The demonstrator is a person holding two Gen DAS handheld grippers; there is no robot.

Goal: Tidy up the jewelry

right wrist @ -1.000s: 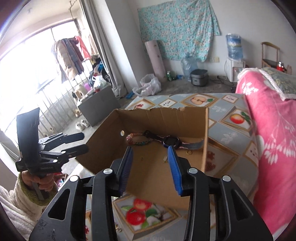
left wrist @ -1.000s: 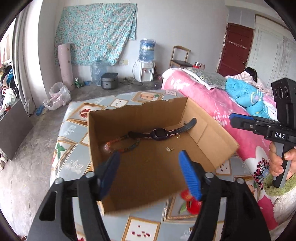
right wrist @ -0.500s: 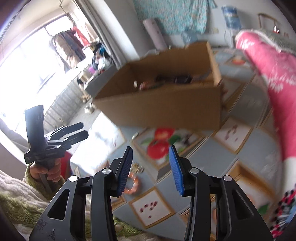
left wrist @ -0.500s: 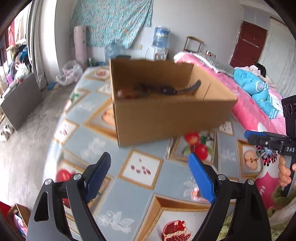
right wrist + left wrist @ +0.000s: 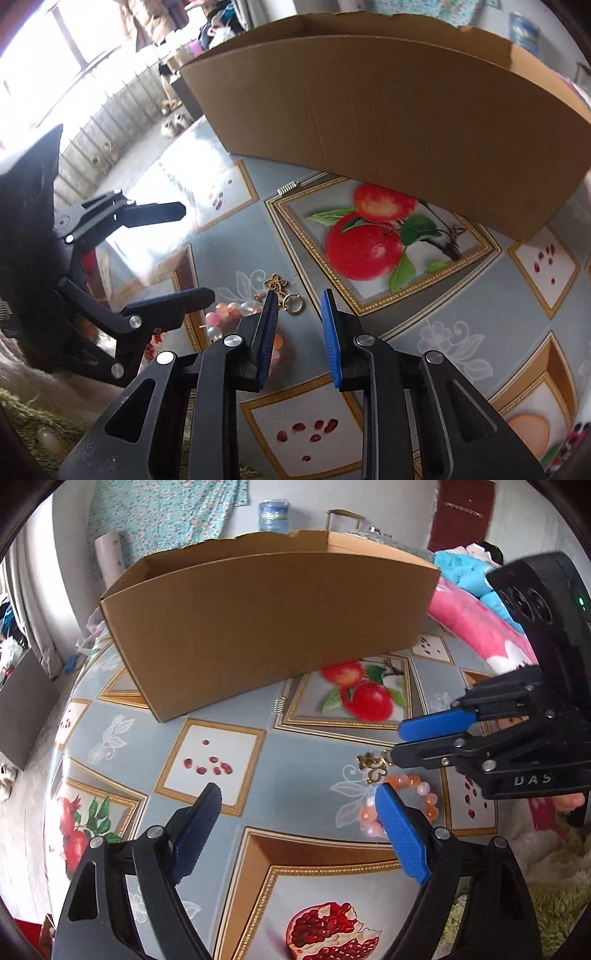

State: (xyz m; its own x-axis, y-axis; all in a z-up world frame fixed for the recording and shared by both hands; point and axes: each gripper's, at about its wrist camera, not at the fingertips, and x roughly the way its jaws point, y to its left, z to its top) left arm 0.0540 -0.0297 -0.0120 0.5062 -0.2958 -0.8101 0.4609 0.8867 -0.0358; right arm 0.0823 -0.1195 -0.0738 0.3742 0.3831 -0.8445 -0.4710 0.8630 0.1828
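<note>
A small gold ornament with a ring (image 5: 284, 291) lies on the patterned tablecloth (image 5: 443, 325) in front of the cardboard box (image 5: 388, 110). My right gripper (image 5: 299, 297) points down at it. Its jaws are closing, the ring sits just between the tips, and the pads do not press on it. A pink and orange bead bracelet (image 5: 225, 310) lies beside the ornament. In the left wrist view the ornament (image 5: 373, 766) sits at the right gripper's (image 5: 398, 743) tips, and the bracelet (image 5: 424, 794) is partly behind my left gripper's (image 5: 298, 792) right finger. The left gripper is open with nothing between its fingers.
The box (image 5: 266, 627) stands tall just behind; its contents are hidden from here. A small silver spring clip (image 5: 280, 704) lies near its front corner. A pink quilted bed (image 5: 476, 624) borders the table at the right. A hand (image 5: 572, 801) grips the right tool's handle.
Both grippers dropped from above the open box to the tablecloth in front of it. The right jaws narrowed around the gold ornament; the left jaws spread wider.
</note>
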